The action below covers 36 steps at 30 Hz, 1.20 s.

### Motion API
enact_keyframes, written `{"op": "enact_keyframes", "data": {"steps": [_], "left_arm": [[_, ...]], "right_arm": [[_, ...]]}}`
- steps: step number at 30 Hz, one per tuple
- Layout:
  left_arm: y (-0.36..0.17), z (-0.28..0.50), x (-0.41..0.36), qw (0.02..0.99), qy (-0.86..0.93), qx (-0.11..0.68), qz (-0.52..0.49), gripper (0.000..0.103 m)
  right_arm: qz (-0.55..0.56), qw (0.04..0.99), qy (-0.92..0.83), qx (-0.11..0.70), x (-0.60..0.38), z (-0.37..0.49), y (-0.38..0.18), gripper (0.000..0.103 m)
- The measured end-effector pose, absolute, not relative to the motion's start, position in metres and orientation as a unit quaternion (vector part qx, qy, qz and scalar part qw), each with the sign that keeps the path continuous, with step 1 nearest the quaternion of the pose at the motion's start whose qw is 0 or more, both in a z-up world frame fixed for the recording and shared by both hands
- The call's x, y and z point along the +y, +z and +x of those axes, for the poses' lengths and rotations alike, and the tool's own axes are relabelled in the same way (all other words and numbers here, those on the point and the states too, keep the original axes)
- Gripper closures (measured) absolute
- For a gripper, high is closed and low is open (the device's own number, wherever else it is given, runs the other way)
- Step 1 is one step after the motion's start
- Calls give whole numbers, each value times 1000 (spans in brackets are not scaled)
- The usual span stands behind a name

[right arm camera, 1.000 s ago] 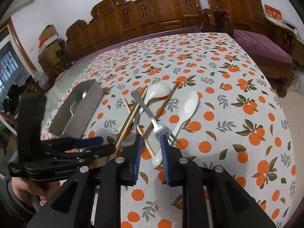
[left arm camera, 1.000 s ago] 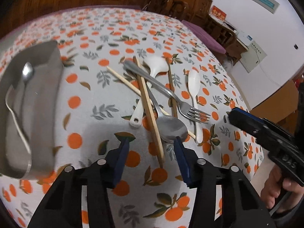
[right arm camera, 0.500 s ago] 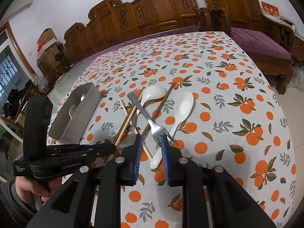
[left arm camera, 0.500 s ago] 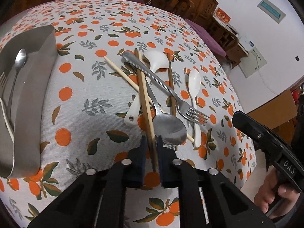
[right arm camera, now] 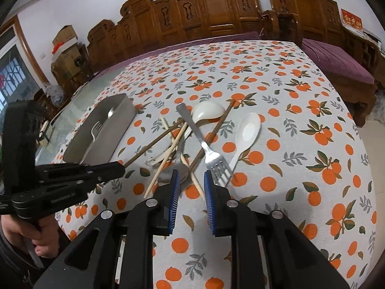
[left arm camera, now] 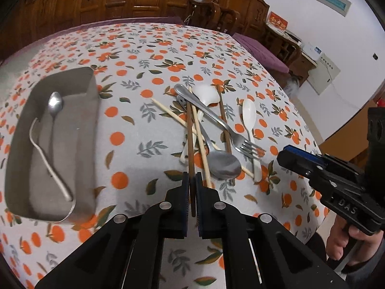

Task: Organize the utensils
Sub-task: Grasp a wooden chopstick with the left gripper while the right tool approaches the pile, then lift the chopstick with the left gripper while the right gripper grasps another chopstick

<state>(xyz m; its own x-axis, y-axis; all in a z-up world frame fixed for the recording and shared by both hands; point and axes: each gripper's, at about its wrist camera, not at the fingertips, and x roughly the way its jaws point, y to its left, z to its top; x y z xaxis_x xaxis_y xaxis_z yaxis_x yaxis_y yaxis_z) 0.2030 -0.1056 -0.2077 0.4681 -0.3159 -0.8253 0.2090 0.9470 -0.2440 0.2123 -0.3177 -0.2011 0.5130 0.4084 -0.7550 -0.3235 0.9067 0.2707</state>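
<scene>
Where half a second ago it pinched the dark chopstick [left arm camera: 190,144] flat in the pile, left tool [left arm camera: 191,187] now holds its near end raised off the surface [left arm camera: 134,130], far end among utensils. Right tool [right arm camera: 191,187]: spread wider, nothing held, beside fork [right arm camera: 211,155]. Tray [left arm camera: 81,125]: spoon, fork.

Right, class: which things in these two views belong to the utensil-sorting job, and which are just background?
Job:
- left gripper, shut on dark chopstick
- right gripper, open
- metal tray
- metal fork
- white spoon

Background:
- carved wooden bench
- cardboard box
</scene>
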Motion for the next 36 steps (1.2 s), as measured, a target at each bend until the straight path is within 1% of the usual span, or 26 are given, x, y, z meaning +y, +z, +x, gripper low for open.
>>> {"op": "enact_keyframes", "data": {"steps": [7,12,15,22,36], "left_arm": [[-195,171,-101,874,-153,462,0,99],[-189,154,-89,881,-150,448,11,99],[-183,151,-77,885,-147,442,2,99],[-165,145,-58,895,-141,423,-3,99],[-148,132,-45,908,-135,396,1,99]], "right_arm": [[28,864,224,450,-293,208,-205,80],[42,862,228,451,-275,217,-210,80],[57,857,228,459,-268,222,-217,80],[45,852,223,471,-242,232,-230,80],[55,835,192,512,-226,256,-248,80]]}}
